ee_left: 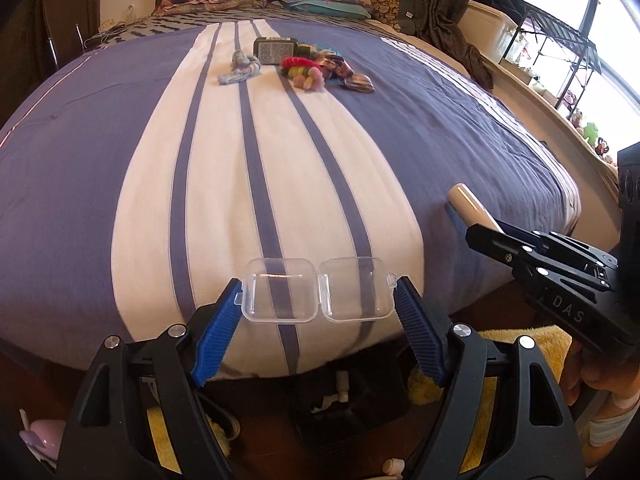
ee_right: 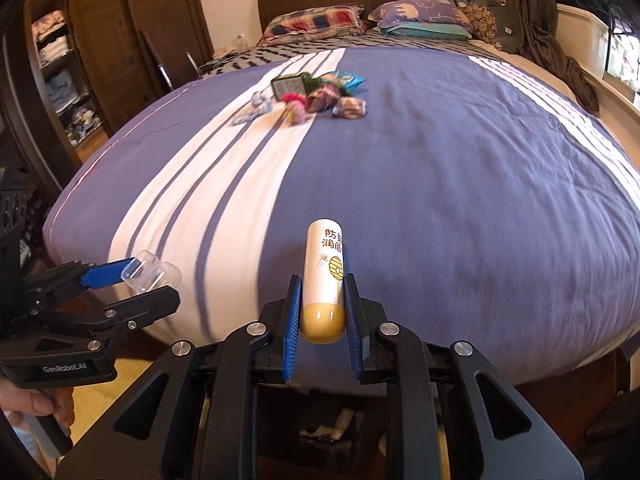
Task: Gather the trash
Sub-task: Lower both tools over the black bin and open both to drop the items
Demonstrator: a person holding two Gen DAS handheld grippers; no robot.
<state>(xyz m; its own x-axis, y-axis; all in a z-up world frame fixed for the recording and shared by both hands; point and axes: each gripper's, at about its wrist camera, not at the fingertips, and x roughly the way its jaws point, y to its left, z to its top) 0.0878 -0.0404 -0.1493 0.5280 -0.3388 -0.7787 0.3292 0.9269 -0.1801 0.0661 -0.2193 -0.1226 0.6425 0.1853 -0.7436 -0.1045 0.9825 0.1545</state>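
A clear plastic box (ee_left: 318,290), lid open, is pinched at its two ends by the left claw (ee_left: 318,300) above the near edge of the bed (ee_left: 440,140). A lip-balm tube (ee_right: 325,276) is clamped low by the right claw (ee_right: 322,312). Both are judged light, hard and slippery. More litter (ee_left: 312,66) is heaped far up the bed.

bedspread (ee_right: 440,160) lies bare up to the litter pile (ee_right: 316,94).

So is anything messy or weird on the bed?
Yes. A little pile of wrappers, hair ties and a green packet lies on the otherwise tidy striped bedspread, out of place there.
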